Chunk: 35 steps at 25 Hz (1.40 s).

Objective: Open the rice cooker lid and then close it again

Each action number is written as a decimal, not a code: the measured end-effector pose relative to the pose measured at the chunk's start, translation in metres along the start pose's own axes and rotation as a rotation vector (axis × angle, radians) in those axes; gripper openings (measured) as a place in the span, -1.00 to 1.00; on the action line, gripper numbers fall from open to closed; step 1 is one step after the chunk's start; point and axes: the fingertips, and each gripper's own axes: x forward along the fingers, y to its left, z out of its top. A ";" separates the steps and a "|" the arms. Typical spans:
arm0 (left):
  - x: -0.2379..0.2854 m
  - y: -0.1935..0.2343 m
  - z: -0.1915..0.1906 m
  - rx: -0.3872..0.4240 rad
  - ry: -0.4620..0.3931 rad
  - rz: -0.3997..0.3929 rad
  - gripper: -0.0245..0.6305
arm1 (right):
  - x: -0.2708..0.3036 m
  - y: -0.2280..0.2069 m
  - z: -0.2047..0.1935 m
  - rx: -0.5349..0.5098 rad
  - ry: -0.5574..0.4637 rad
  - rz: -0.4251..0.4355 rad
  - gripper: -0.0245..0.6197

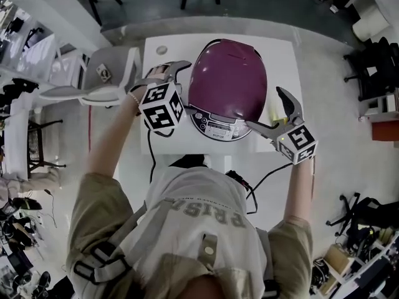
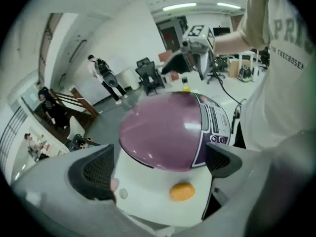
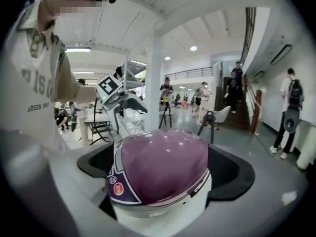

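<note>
The rice cooker point(image 1: 227, 80) sits on the white worktop point(image 1: 283, 55), directly in front of the person. It has a glossy purple domed lid point(image 1: 229, 73) over a white body point(image 2: 163, 201). The lid is down and closed. A purple and grey control panel point(image 1: 218, 127) with small buttons faces the person at the front. In the left gripper view, a round orange button point(image 2: 181, 191) shows low on the white body, below the lid's edge.

The left tool point(image 2: 158, 166) is at the cooker's left side. Its 2 jaws are spread wide, one toward the back and one toward the control panel. The cooker's side fills the gap between them. The tool is released and clamps nothing, and no view settles whether either jaw touches the cooker.

The right tool point(image 3: 163, 168) is at the cooker's right side, near the front. Its 2 jaws are also spread wide, and in its own view the purple lid fills the gap between them. This tool is likewise released with nothing gripped, and contact with the cooker cannot be confirmed.

A grey chair point(image 1: 106, 73) stands just beside the worktop on the left.
</note>
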 end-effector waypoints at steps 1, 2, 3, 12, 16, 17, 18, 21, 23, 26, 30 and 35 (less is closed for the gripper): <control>-0.004 0.006 0.006 -0.043 -0.054 0.046 0.87 | -0.003 -0.004 0.004 0.002 -0.040 -0.066 0.87; -0.009 0.011 0.012 -0.086 -0.109 0.091 0.87 | -0.005 -0.006 0.008 0.002 -0.076 -0.127 0.87; -0.013 0.015 0.017 -0.129 -0.162 0.134 0.87 | -0.007 -0.007 0.011 0.005 -0.111 -0.178 0.86; -0.045 0.035 0.033 -0.502 -0.465 0.452 0.22 | -0.018 -0.008 0.034 0.093 -0.324 -0.462 0.40; -0.059 0.041 0.027 -0.604 -0.523 0.572 -0.25 | -0.026 -0.009 0.041 0.127 -0.366 -0.570 0.10; -0.061 0.041 0.025 -0.620 -0.528 0.588 -0.26 | -0.028 -0.010 0.041 0.133 -0.368 -0.599 0.00; -0.063 0.040 0.022 -0.631 -0.530 0.601 -0.26 | -0.030 -0.009 0.041 0.140 -0.372 -0.621 -0.12; -0.066 0.038 0.016 -0.668 -0.537 0.631 -0.35 | -0.035 -0.008 0.039 0.166 -0.384 -0.663 -0.35; -0.070 0.037 0.012 -0.704 -0.551 0.651 -0.44 | -0.038 -0.007 0.037 0.170 -0.387 -0.684 -0.47; -0.076 0.035 0.009 -0.753 -0.572 0.675 -0.61 | -0.043 -0.004 0.038 0.156 -0.394 -0.713 -0.66; -0.089 0.038 0.015 -0.771 -0.617 0.730 -0.85 | -0.045 0.000 0.045 0.121 -0.405 -0.728 -0.80; -0.102 0.040 0.029 -0.718 -0.674 0.779 -0.90 | -0.047 0.003 0.055 0.087 -0.428 -0.739 -0.92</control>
